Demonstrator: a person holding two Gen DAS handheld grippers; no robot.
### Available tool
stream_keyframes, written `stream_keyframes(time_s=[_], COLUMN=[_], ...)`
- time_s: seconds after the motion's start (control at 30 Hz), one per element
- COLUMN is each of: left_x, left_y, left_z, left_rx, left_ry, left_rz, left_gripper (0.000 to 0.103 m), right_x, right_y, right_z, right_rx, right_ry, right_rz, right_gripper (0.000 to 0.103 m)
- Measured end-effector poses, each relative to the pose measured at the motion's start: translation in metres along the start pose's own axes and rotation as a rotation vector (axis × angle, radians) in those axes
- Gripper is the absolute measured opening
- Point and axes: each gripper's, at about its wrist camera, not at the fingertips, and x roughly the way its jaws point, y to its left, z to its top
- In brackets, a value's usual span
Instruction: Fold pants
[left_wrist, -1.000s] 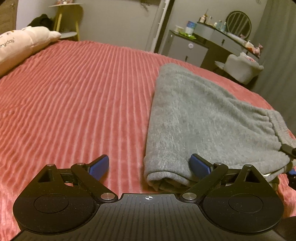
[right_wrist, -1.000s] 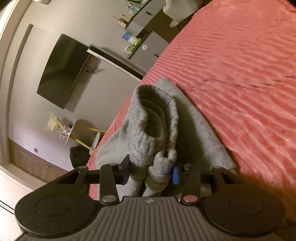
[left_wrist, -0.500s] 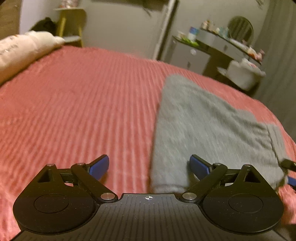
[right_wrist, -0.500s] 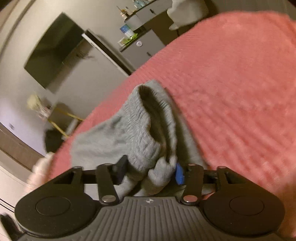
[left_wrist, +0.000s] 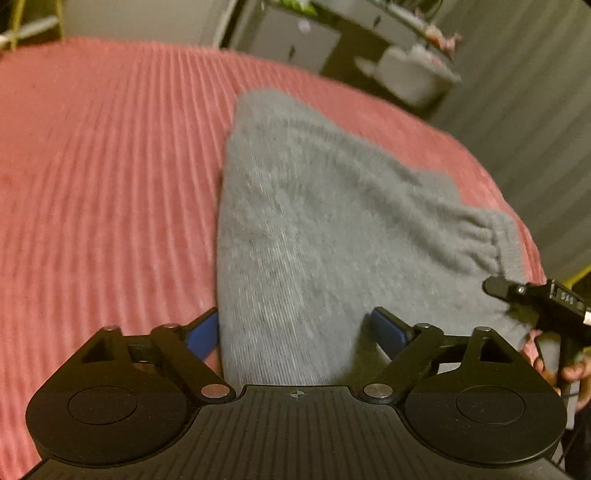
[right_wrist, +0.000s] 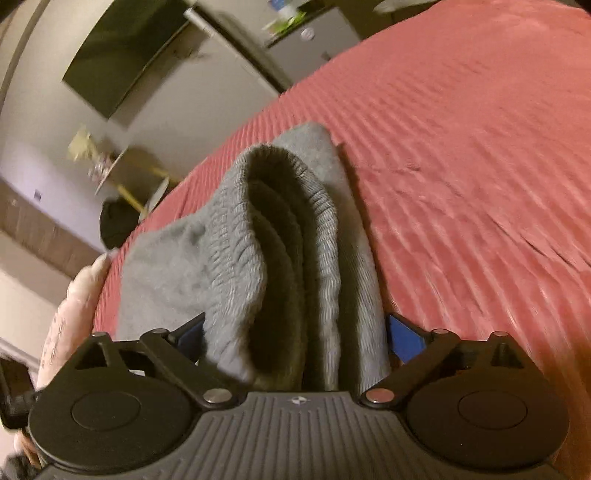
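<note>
- Grey pants lie folded lengthwise on the red ribbed bedspread; they run from the near edge toward the far side, right of centre in the left wrist view; elastic waistband sits at the near right, gathered.
- Right wrist view: waistband end stands up as a thick folded bundle w/ several layers showing, rest of the fabric flat on the bed behind it.
- Left hand-held gripper: blue pads spread wide, one each side of the near end of the pants; left pad just beside or touching the fabric edge, right pad at the fabric's other side; jaws apart, not pinching; frame blurred so exact contact can't be told.
- Right hand-held gripper: jaws straddle the waistband bundle, cloth fills the gap betw. the pads; fabric looks loose rather than squeezed, so the jaws read as parted around it.
- Right tool's black tip also shows at the far right edge of the left wrist view, at the waistband.
- Bedspread covers most of both views; pale pillow at the left edge of the right wrist view.
- Beyond the bed: dark wall TV, grey cabinet, grey curtain, yellow-legged stand; all blurred.
</note>
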Motion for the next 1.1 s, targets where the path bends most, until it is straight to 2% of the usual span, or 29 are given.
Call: stream_keyframes(time_s=[0.13,0.17,0.2,0.27,0.33,0.37,0.4,0.43,0.5,0.57,0.6,0.63,0.67,0.7,0.77,0.93,1.0,1.03,1.07,1.1], left_x=[0.017,0.018,0.021,0.024,0.026,0.028,0.03,0.034,0.037,0.042,0.042,0.04,0.039,0.036,0.023,-0.002,-0.006,-0.006,-0.004,-0.001], left_y=[0.007,0.01,0.012,0.018,0.026,0.031,0.035,0.038,0.035,0.023,0.014,0.007,0.002,0.001,0.0,-0.022,-0.026,-0.026,-0.024,-0.024], left_z=[0.018,0.022,0.026,0.031,0.033,0.032,0.032,0.034,0.04,0.046,0.048,0.048,0.048,0.049,0.05,0.062,0.071,0.077,0.08,0.082], left_rx=[-0.026,-0.038,-0.051,-0.053,-0.047,-0.056,-0.075,-0.095,-0.14,-0.166,-0.138,-0.089,-0.06,-0.064,-0.085,-0.023,-0.013,-0.026,-0.046,-0.06], left_ry=[0.013,0.014,0.013,0.014,0.013,0.009,0.013,0.016,0.023,0.028,0.011,-0.007,-0.008,-0.013,-0.045,-0.18,-0.209,-0.219,-0.224,-0.228], left_rz=[-0.054,-0.079,-0.104,-0.138,-0.16,-0.172,-0.182,-0.188,-0.201,-0.16,-0.113,-0.064,-0.041,-0.039,-0.048,-0.025,-0.004,0.023,0.058,0.107], left_gripper=[0.089,0.086,0.082,0.073,0.071,0.071,0.075,0.078,0.092,0.091,0.075,0.064,0.051,0.042,0.035,0.033,0.034,0.037,0.048,0.057], right_x=[0.012,0.013,0.012,0.015,0.018,0.021,0.024,0.027,0.033,0.036,0.034,0.031,0.029,0.026,0.017,0.002,0.003,0.004,0.009,0.013], right_y=[0.0,0.001,0.001,-0.002,-0.009,-0.012,-0.013,-0.012,-0.005,0.004,0.009,0.015,0.021,0.026,0.037,0.066,0.074,0.076,0.08,0.083], right_z=[0.013,0.015,0.017,0.023,0.027,0.03,0.032,0.034,0.036,0.037,0.036,0.034,0.033,0.031,0.029,0.048,0.058,0.064,0.069,0.073], right_rx=[-0.022,-0.027,-0.04,-0.064,-0.035,-0.013,0.006,0.016,0.001,-0.012,-0.015,-0.035,-0.06,-0.079,-0.11,-0.171,-0.181,-0.189,-0.214,-0.242], right_ry=[0.036,0.036,0.039,0.065,0.087,0.1,0.108,0.116,0.124,0.128,0.119,0.098,0.088,0.081,0.053,-0.029,-0.062,-0.076,-0.083,-0.091], right_rz=[0.046,0.056,0.075,0.095,0.122,0.145,0.17,0.195,0.169,0.117,0.086,0.025,-0.019,-0.031,-0.025,0.021,0.021,0.021,0.014,-0.015], right_gripper=[0.099,0.093,0.072,0.069,0.071,0.079,0.09,0.096,0.099,0.099,0.094,0.087,0.069,0.066,0.061,0.058,0.057,0.057,0.058,0.064])
